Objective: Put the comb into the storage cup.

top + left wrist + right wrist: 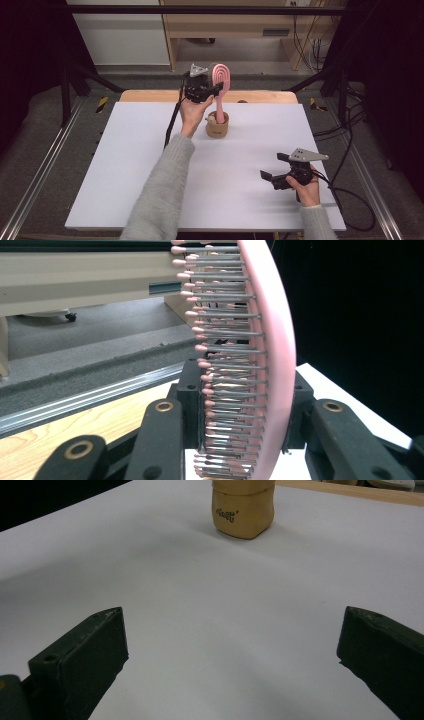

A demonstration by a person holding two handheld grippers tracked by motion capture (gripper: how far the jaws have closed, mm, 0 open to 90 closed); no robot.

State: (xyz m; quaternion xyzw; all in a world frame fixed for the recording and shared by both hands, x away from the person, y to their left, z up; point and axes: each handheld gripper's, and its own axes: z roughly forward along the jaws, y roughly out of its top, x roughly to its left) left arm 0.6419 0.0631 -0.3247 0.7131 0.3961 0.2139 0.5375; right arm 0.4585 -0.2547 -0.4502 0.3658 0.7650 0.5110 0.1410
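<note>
- Two grippers from above: my left gripper [220, 88] clamps the pink hairbrush [220, 80], handle down in the tan cup [217, 127]; my right gripper [272, 167] rests nearer me than the cup, on the worktop [125, 165].
- Left gripper view: hairbrush [272, 365] pinched between my jaws.
- Right gripper view: jaws spread, nothing between them, cup [243, 510] beyond.

Left arm stretched forward, left tongs [218, 89] raised, jaws clamped, pointing right. Right hand [306, 188] low near body, right tongs [272, 170] level, jaws wide apart, pointing left.
</note>
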